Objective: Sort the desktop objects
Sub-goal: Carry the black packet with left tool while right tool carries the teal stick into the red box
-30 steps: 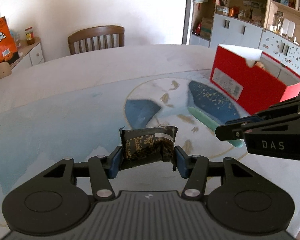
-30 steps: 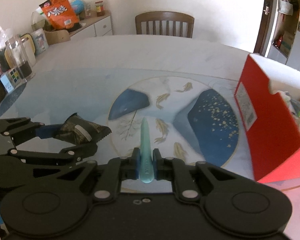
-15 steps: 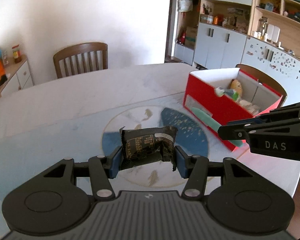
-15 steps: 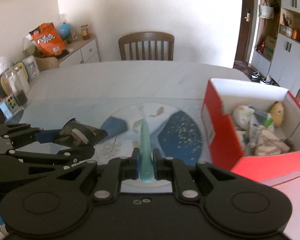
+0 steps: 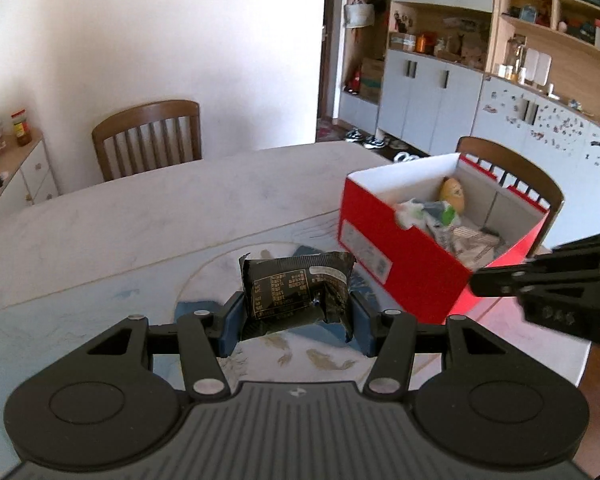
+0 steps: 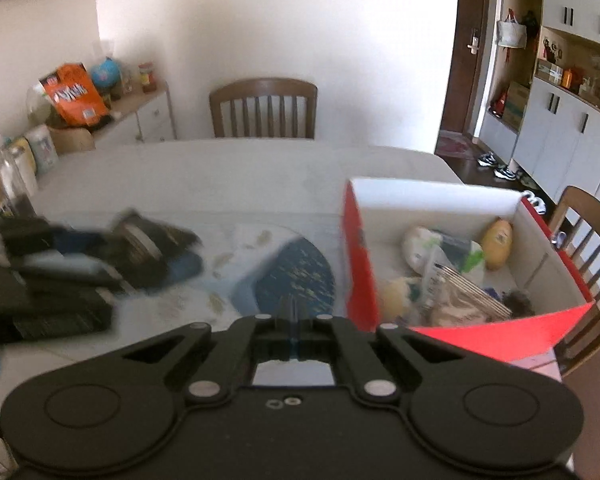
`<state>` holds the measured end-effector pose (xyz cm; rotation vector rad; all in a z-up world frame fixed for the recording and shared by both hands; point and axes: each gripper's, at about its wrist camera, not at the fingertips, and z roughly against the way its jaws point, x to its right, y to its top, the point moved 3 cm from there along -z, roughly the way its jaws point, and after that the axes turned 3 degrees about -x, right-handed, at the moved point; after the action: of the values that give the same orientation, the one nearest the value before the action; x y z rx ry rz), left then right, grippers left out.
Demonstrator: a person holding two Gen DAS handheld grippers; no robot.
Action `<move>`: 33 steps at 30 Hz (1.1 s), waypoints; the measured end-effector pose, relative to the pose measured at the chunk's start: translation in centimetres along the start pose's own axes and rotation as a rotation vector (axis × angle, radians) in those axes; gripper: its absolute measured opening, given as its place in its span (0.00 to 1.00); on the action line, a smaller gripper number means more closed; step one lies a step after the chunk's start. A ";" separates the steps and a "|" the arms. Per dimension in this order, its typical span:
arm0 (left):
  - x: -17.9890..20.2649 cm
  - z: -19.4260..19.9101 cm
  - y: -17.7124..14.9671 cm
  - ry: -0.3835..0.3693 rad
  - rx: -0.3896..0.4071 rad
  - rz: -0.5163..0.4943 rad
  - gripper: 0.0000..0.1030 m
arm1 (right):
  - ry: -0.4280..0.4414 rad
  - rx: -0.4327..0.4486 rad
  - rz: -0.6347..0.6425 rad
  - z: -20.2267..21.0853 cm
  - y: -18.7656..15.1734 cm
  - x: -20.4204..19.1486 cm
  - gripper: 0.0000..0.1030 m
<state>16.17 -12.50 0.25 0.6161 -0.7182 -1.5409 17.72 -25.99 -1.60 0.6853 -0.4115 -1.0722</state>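
My left gripper (image 5: 296, 314) is shut on a dark crumpled snack packet (image 5: 296, 288) and holds it above the table, left of the red box (image 5: 412, 268). It shows blurred at the left of the right wrist view (image 6: 140, 248). My right gripper (image 6: 294, 320) is shut with its fingers pressed together; only a thin dark-blue sliver shows between them, and the teal stick is out of sight. It hangs near the red box's (image 6: 356, 256) near left corner. The box is open and holds several wrapped items (image 6: 444, 272).
The round table (image 5: 148, 216) has a blue painted fish pattern (image 6: 296, 280). Wooden chairs stand at the far side (image 5: 148, 136) and behind the box (image 5: 512, 176). A sideboard with snack bags (image 6: 74, 94) and jars is at the left. Cabinets line the right wall.
Both grippers have risen and moved toward the red box, now seen from above. The long teal stick that stuck out of my right gripper no longer shows. The left keeps the packet.
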 end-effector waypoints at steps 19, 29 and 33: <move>0.0 -1.7 -5.6 -0.086 -0.096 -0.034 0.52 | -0.002 -0.161 -0.070 0.2 -8.5 -1.0 0.15; -0.4 -1.5 -7.2 -0.109 -0.116 -0.058 0.52 | 0.021 -0.214 -0.084 -0.2 -11.9 -3.3 0.34; -0.4 -1.5 -7.5 -0.114 -0.123 -0.058 0.52 | 0.023 -0.232 -0.086 -0.2 -12.8 -3.3 0.47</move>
<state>12.38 -11.92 -6.42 0.4641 -0.6907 -1.6703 7.96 -26.87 -10.51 0.5119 -0.2346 -1.1708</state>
